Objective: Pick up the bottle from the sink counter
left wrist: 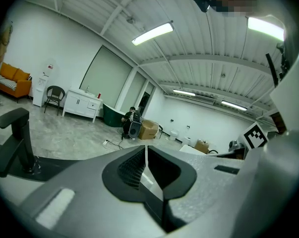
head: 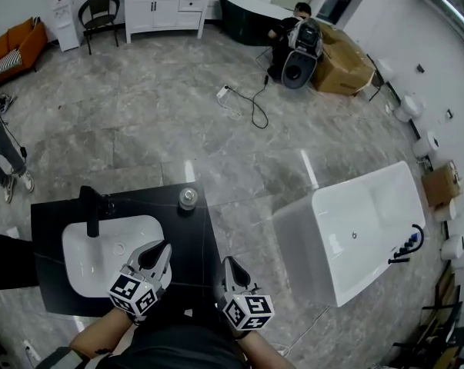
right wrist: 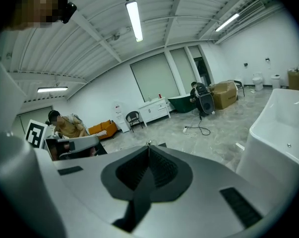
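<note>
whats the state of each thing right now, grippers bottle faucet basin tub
left gripper, shut, nothing between its jaws
right gripper, shut, nothing between its jaws
bottle, standing near the far right corner of the counter, apart from both grippers
faucet, no water seen running
basin, nothing in it
bathtub, nothing in it

Bathroom showroom, bathtub (head: 295, 241), sink counter (head: 190, 241)
</note>
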